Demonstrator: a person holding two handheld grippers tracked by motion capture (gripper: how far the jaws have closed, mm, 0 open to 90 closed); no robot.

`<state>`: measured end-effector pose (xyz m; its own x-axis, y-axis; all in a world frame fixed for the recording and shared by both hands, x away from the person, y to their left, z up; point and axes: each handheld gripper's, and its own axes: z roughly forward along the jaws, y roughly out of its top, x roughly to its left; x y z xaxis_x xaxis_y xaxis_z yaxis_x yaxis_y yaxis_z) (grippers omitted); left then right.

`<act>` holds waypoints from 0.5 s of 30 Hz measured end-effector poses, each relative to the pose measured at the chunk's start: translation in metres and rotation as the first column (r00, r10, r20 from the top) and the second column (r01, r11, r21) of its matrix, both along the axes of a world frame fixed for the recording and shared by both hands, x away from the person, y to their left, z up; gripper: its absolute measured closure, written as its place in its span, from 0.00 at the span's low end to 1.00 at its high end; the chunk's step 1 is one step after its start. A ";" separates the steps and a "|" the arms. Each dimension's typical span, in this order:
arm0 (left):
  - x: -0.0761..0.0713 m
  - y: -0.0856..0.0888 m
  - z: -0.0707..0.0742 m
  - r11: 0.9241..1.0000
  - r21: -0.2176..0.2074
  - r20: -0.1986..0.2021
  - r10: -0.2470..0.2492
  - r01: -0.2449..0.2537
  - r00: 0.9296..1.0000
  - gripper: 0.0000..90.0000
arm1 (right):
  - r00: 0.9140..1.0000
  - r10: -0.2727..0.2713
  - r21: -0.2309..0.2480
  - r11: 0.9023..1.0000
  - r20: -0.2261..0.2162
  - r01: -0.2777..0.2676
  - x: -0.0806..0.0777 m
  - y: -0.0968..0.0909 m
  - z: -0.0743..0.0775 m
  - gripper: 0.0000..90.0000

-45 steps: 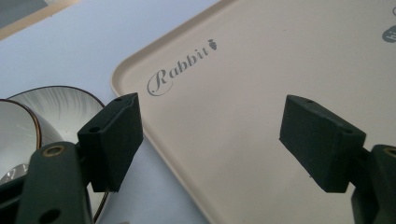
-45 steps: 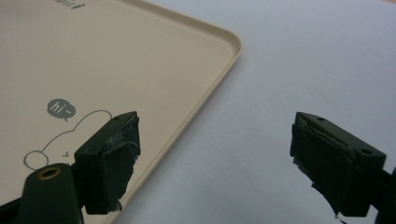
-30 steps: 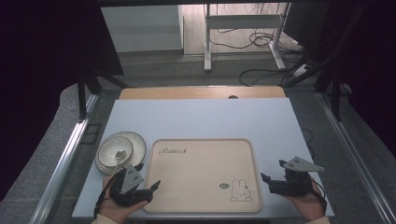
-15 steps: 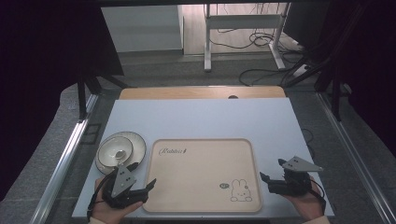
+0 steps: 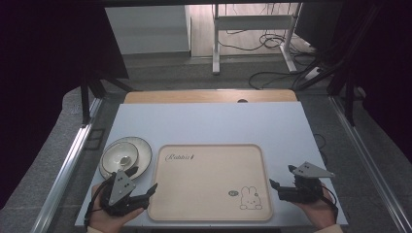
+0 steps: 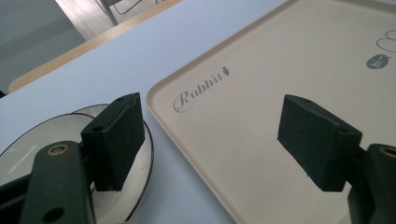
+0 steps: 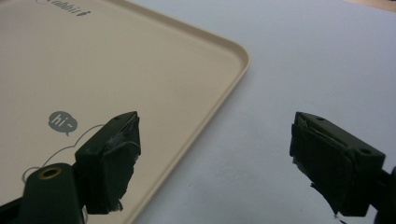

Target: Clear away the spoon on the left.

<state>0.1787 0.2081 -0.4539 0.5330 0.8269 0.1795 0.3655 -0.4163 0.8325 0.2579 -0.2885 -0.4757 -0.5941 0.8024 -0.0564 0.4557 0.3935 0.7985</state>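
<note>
Reading "Rabbit", probably: beige tray

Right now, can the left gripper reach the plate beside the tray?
Probably yes: the left gripper is open, right next to the plate, with nothing between them; one jaw already hangs over its rim.

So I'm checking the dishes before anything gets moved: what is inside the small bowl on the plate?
The small bowl sits on the plate, left of the tray. Inside it lies something small and pale, too small to identify. The plate's surface beneath the bowl is covered.
</note>
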 end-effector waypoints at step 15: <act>-0.002 0.016 0.008 0.999 -0.024 0.020 0.046 -0.045 0.999 0.26 | 1.000 -0.007 0.003 1.000 0.004 0.007 0.002 -0.001 0.000 0.19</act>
<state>0.1763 0.2238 -0.4458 0.4911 0.8543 0.1701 0.3665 -0.3799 0.8493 0.2595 -0.2898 -0.4754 -0.5881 0.8068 -0.0561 0.4556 0.3878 0.8013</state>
